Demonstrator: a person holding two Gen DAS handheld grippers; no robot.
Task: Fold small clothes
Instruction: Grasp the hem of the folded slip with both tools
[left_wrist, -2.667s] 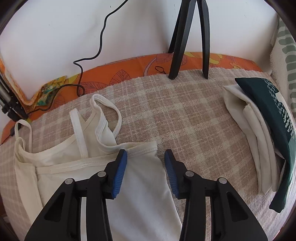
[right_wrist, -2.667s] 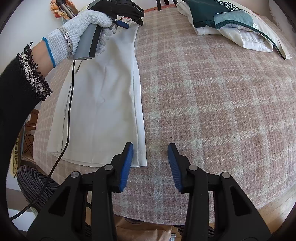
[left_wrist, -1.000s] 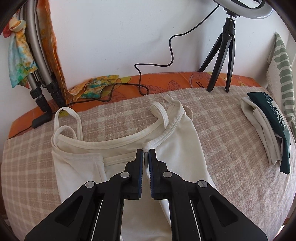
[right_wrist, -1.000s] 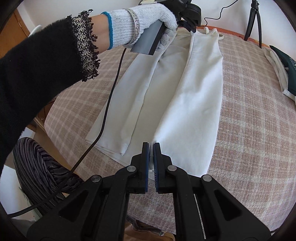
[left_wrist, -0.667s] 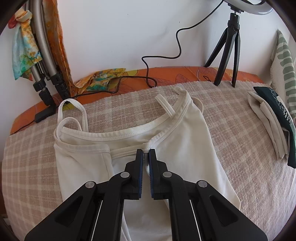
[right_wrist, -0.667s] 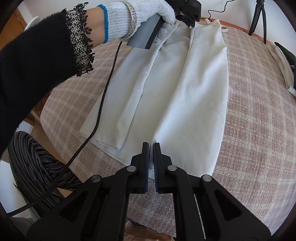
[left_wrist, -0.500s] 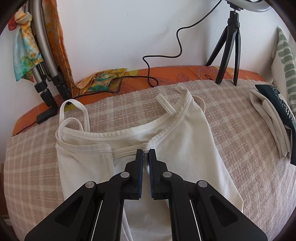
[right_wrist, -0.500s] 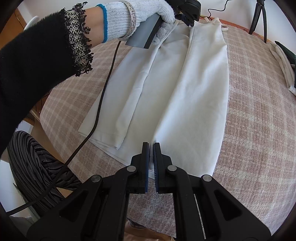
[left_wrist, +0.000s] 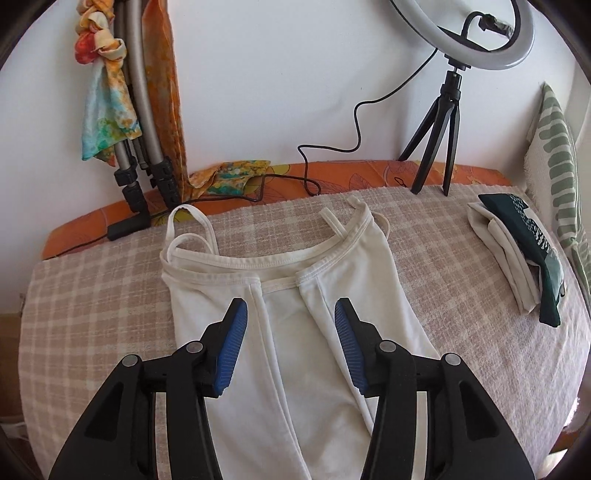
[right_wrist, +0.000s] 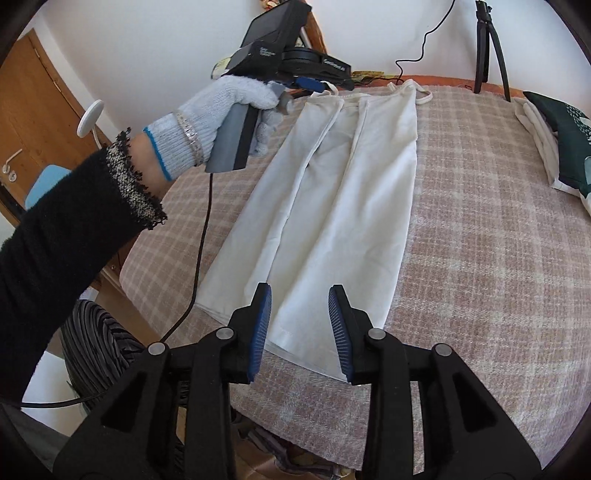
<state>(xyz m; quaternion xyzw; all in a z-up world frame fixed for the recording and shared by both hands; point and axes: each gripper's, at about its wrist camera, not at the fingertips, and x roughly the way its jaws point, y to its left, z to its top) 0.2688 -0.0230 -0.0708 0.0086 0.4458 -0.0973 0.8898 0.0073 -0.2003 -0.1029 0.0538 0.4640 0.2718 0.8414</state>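
Observation:
A white strappy dress lies flat on the checked table cover, both long sides folded in toward the middle. My left gripper hovers above its neckline end, jaws opening, nothing pressed between the blue pads. My right gripper hangs over the hem end, jaws opening too, with the cloth lying free beneath them. In the right wrist view a gloved hand holds the left gripper's handle above the dress's top.
A folded pile of white and dark green clothes sits at the table's right side. A ring light on a black tripod and cables stand at the back by the wall. A grey stand with scarves is at back left.
Both grippers were shut on the dress's folded right edge; now both have let go, opened and lifted back a little. The right flap lies folded over the middle.

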